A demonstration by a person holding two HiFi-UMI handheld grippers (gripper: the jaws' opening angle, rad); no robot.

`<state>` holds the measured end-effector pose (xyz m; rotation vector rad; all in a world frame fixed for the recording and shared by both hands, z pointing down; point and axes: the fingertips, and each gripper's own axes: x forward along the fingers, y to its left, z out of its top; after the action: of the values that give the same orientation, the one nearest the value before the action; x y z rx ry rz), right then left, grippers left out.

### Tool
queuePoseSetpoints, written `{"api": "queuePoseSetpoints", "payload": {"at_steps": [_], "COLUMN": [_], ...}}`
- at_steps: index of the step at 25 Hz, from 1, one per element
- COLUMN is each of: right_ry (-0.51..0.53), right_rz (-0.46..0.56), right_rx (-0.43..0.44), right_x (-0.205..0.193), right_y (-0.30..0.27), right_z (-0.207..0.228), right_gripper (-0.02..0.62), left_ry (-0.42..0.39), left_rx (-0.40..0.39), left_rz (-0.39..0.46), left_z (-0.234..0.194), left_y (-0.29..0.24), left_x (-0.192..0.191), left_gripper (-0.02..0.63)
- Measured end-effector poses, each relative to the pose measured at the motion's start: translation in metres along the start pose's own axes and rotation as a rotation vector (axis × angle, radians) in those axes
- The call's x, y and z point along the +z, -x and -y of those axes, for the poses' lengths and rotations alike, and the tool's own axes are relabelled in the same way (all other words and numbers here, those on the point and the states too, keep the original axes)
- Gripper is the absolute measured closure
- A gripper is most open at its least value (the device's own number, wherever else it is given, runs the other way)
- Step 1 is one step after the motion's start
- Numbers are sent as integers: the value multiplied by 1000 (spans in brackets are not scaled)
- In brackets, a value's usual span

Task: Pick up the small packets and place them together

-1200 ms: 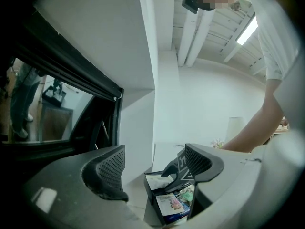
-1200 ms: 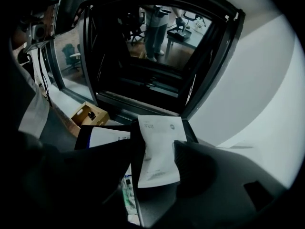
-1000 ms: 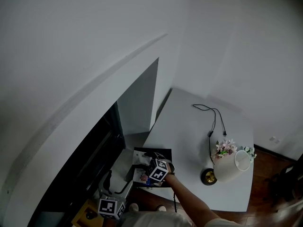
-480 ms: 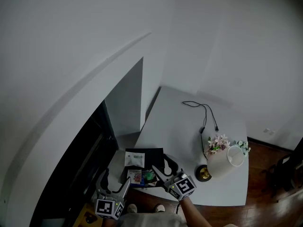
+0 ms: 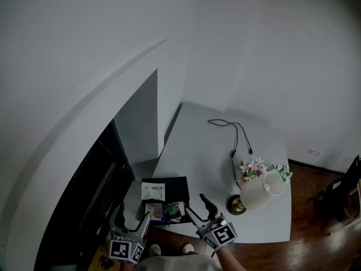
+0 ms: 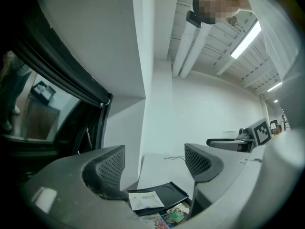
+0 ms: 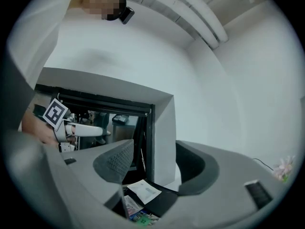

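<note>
A black tray (image 5: 181,184) lies at the near left corner of the white table (image 5: 208,151). On it rest a white packet (image 5: 153,191) and two colourful packets (image 5: 154,211) (image 5: 172,209) side by side at its near edge. My left gripper (image 5: 132,214) hovers open just left of the tray's near edge, nothing between its fingers. My right gripper (image 5: 197,205) stands open and empty to the right of the tray's near edge. In the left gripper view the white packet (image 6: 145,199) shows low between the jaws; the right gripper view has the white packet (image 7: 145,191) likewise.
A lamp with a white shade (image 5: 260,192) and a gold base stands at the table's right, beside small flowers (image 5: 252,167). A black cable (image 5: 234,137) runs across the tabletop. A dark window opening (image 5: 96,191) lies to the left, and a chair (image 5: 344,196) stands on the wooden floor at far right.
My right gripper has come off the tray, rising and drawing back toward the person while rolling. The colourful packets now lie uncovered. My left gripper rose slightly.
</note>
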<state>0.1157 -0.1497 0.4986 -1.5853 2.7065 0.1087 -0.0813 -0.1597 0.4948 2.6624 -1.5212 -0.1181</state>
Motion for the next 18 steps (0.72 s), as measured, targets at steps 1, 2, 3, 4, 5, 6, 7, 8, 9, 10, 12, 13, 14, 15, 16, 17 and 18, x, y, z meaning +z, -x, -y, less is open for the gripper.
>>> {"api": "queuePoseSetpoints", "payload": {"at_steps": [1,2,3,4,5,6,7,8,9,10,12,13,14,15,16,17,18], "right_ry": [13,18,14,8,4,6,11,15,18,24,39,40,33,23,16,17,27], "right_rz": [-7,-16,-26,-33,-38,-41,-44,-49,-57,-68,-96,-111,-126,-142,-164,-195,-235], "right_rx": [12,23,33,43,52,61,69,78,87,93,101,112,132,158,187,218,255], "right_x": [-1,-2,-2,-2,-1,-2,-4,-4,-5,-8,-16,-20,-25,-31,-40,-51,-64], "right_y": [0,0,0,0,0,-1,-2,-3,-4,-5,-7,-8,-12,-16,-22,-27,-32], "right_z": [-1,-2,-5,-7,-10,-11,-13,-15,-17,-19,-21,-23,-27,-33,-39,-46,-53], "right_gripper": [328,331,331,336,336,336,336,336,336,336,336,336,336,336,336,336,336], "left_ry": [6,13,16,15,8,0,-6,-10,-10,-8,-8,-13,-18,-23,-25,-27,-28], "left_rx": [-1,-1,3,10,16,19,20,23,29,37,51,57,64,71,78,87,95], "left_rz": [0,-2,-5,-12,-20,-28,-33,-34,-33,-30,-31,-34,-38,-41,-44,-47,-50], "left_z": [0,1,0,0,-1,-1,-1,-2,-3,-4,-7,-8,-10,-13,-15,-17,-19], "left_y": [0,0,0,1,2,2,2,3,4,6,10,11,13,14,16,18,21], "left_x": [-1,-2,-4,-5,-7,-9,-10,-10,-10,-10,-11,-11,-12,-12,-12,-12,-13], "left_gripper": [230,230,230,230,230,230,230,230,230,232,232,232,232,232,232,232,232]}}
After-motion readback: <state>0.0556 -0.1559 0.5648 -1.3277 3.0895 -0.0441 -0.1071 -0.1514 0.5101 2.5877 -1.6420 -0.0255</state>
